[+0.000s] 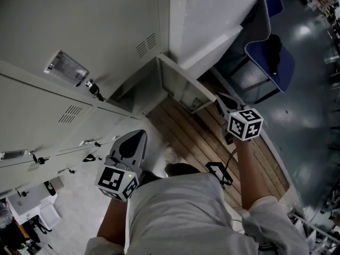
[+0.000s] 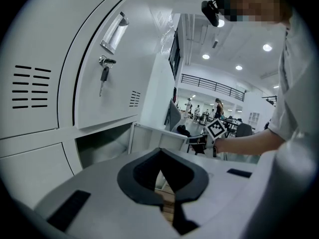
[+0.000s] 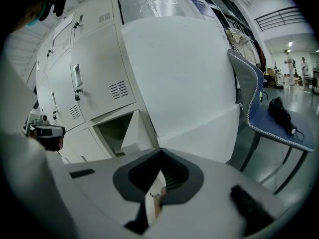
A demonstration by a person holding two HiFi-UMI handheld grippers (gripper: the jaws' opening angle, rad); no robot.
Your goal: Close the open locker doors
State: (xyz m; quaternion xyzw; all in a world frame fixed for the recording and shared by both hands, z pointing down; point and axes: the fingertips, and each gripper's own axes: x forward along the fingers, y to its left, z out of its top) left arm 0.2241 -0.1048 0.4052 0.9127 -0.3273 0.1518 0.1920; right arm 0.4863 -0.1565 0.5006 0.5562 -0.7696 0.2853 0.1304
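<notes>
Open door (image 1: 183,88) sticks out at frame centre, long edge running toward lower right. We have the right hand-held gripper (image 1: 225,101), jaws together, empty, just beside its free end; left hand-held gripper (image 1: 134,142), likewise closed, is farther, lower left.

The locker bank (image 1: 64,36) runs along my left, and at its end the open compartment (image 1: 133,92) sits below a door with a key (image 1: 94,89) in its lock, its own door (image 1: 180,86) swung out to the right over the plank floor (image 1: 212,147). My left tool (image 1: 139,137) is in front of the lockers just left of that opening; my right tool (image 1: 223,99) is near the swung door's free edge. Behind that door a wall (image 1: 212,15) juts out, with a chair (image 1: 276,57) to its right.
</notes>
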